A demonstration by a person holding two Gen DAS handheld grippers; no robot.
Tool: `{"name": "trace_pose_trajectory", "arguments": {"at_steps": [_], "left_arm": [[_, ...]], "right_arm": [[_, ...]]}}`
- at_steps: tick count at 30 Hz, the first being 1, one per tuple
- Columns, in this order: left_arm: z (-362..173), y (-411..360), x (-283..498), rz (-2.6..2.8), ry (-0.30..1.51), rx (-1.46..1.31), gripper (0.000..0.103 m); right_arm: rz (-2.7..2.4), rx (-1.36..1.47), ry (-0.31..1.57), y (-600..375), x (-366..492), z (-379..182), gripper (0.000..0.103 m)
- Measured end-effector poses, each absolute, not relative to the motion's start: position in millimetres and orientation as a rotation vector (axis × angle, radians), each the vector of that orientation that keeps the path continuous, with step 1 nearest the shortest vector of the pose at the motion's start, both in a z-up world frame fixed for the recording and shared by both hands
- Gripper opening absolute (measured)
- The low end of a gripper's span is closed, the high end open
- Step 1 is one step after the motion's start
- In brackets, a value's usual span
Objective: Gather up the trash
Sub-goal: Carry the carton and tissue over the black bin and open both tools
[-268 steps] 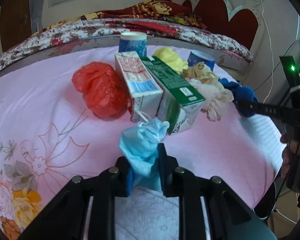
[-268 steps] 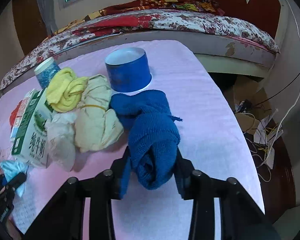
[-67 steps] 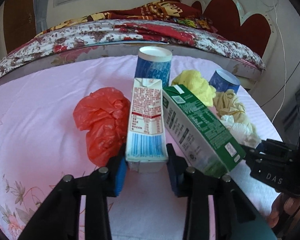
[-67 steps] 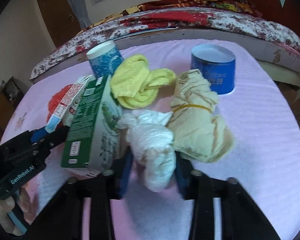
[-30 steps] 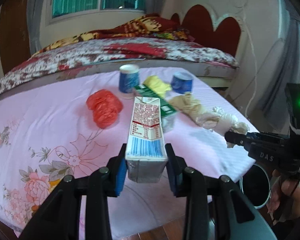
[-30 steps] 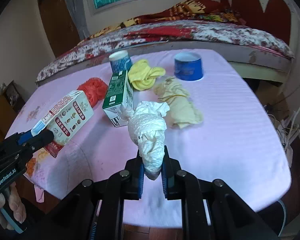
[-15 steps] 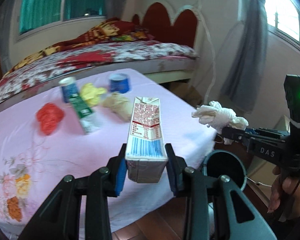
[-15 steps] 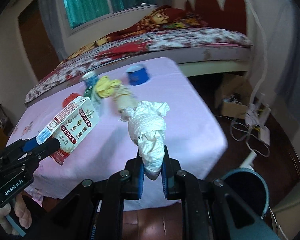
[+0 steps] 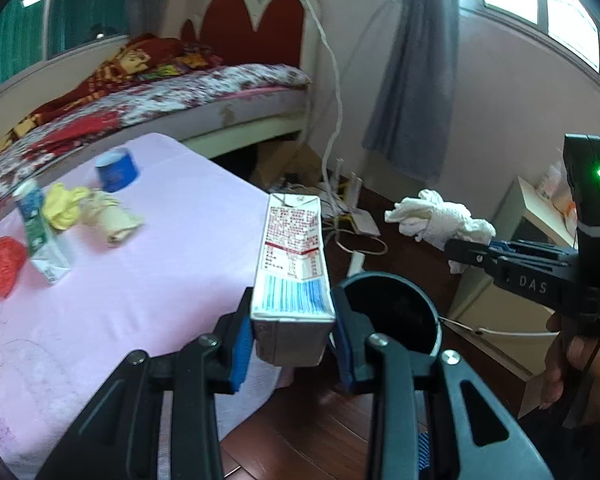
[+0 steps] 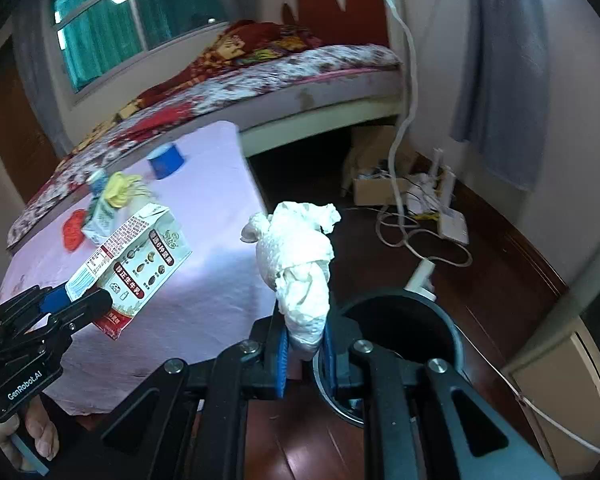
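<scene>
My left gripper [image 9: 292, 320] is shut on a white-and-red milk carton [image 9: 292, 264], held in the air past the table's corner; the same carton [image 10: 136, 264] shows at the left of the right wrist view. A crumpled white tissue wad [image 10: 300, 256] sticks up from my right gripper [image 10: 305, 346], which is shut on it; the wad [image 9: 436, 220] hangs at right in the left wrist view. A dark round bin [image 9: 392, 316] stands on the floor just right of the carton, and its rim [image 10: 452, 328] lies just right of the tissue.
On the pink-clothed table [image 9: 160, 272] remain a green carton [image 9: 40, 248], a red plastic bag [image 9: 4, 264], yellow and cream cloths [image 9: 88, 208] and two blue cups [image 9: 116, 170]. Cables and a power strip [image 10: 420, 216] lie on the wooden floor. A bed [image 10: 260, 76] stands behind.
Both grippers have swung right, away from the table and over the floor, each keeping its load. The bin has come closer, now right beside the carton and the tissue.
</scene>
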State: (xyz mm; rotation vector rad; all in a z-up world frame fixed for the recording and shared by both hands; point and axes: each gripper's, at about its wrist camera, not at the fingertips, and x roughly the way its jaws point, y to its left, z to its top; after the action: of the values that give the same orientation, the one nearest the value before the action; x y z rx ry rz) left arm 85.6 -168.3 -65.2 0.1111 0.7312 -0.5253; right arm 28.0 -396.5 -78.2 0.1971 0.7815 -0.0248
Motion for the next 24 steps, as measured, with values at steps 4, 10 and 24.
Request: {"name": "trace_pose_trajectory", "arguments": {"at_steps": [4, 10, 24], "left_arm": [[-74, -192, 86, -0.568, 0.753, 0.131, 0.036], [-89, -224, 84, -0.619, 0.788, 0.158, 0.036], [-158, -279, 103, -0.713, 0.959, 0.209, 0.036]], "right_arm": [[-0.067, 0.219, 0.800, -421, 17, -91, 0.016], [-0.116, 0.244, 0.827, -450, 3, -107, 0.016], [-0.150, 0.250, 0.959, -492, 12, -170, 0.016]]}}
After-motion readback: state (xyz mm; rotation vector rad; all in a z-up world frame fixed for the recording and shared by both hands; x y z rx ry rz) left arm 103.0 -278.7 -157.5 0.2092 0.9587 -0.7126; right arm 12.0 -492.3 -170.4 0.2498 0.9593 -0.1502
